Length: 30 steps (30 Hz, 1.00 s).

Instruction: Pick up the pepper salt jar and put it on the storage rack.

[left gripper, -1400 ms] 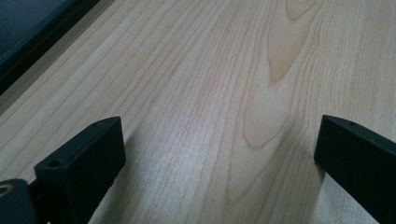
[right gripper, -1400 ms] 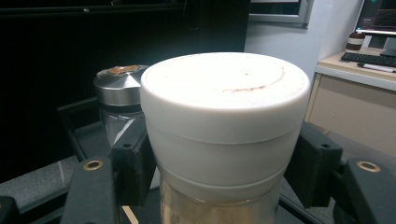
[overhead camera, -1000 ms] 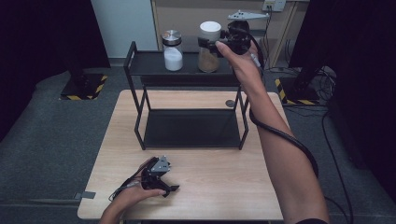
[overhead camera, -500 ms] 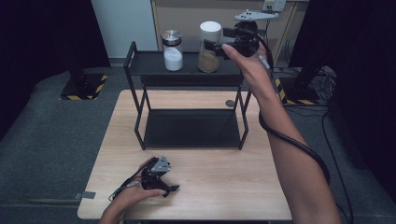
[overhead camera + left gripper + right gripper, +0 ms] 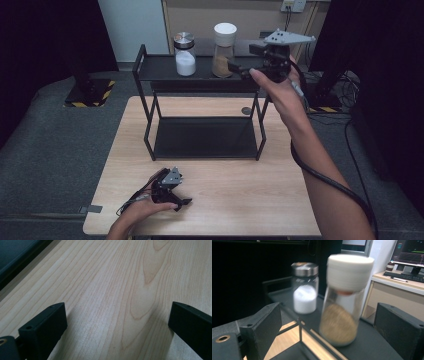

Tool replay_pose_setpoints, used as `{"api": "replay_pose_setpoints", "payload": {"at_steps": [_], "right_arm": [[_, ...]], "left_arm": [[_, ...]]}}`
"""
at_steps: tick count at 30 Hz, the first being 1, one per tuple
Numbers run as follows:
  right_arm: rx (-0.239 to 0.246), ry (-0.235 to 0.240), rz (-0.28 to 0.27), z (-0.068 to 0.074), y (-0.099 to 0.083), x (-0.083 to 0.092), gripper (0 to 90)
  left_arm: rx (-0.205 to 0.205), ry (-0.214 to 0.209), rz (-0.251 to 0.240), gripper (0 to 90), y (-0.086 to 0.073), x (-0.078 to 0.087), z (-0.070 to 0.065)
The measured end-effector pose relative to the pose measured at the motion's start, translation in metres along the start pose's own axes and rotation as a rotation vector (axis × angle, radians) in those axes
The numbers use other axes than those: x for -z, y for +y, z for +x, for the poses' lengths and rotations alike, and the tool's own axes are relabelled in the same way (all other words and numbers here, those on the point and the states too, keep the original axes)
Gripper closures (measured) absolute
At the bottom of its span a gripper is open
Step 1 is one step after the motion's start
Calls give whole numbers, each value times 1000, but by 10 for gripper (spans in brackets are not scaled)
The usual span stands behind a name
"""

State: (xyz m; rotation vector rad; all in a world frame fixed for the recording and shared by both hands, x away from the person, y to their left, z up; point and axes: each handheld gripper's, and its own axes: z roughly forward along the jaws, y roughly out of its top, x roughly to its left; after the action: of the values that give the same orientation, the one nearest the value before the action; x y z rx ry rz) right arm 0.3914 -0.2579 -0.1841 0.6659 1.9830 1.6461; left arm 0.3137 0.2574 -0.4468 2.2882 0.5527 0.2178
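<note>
The right gripper [image 5: 239,68] hangs level beside the top shelf of the black rack [image 5: 150,70], just right of the jar with the white cap [image 5: 224,50]. Its jaws have just been opening and now stand wide apart, with nothing pressed between them; in the right gripper view the jar with the white cap [image 5: 344,300] stands upright on the shelf just ahead of the jaws, apart from both. This jar holds a brown powder in its lower half. To its left on the same shelf, near but not touching, stands the jar with the metal lid [image 5: 184,54], which holds something white.

The left gripper [image 5: 182,202] rests low at the near left part of the wooden surface [image 5: 240,200], well apart from the rack, held by the person's left hand [image 5: 137,212]. In the left gripper view its jaws stand wide apart over bare wood with nothing between them.
</note>
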Motion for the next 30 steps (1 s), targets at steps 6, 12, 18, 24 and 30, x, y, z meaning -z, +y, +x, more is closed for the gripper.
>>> {"api": "replay_pose_setpoints", "payload": {"at_steps": [6,12,18,24,30], "right_arm": [[-19,19,7,15,-32,15,85],[-20,25,29,32,-66,23,85],[-23,49,41,46,-101,33,85],[-35,63,54,54,-127,44,84],[-36,79,106,56,-149,51,81]], "left_arm": [[0,0,1,6,0,0,0],[-2,1,1,6,0,0,0],[-1,1,1,6,0,0,0],[-1,1,1,6,0,0,0],[-1,1,0,6,0,0,0]]}}
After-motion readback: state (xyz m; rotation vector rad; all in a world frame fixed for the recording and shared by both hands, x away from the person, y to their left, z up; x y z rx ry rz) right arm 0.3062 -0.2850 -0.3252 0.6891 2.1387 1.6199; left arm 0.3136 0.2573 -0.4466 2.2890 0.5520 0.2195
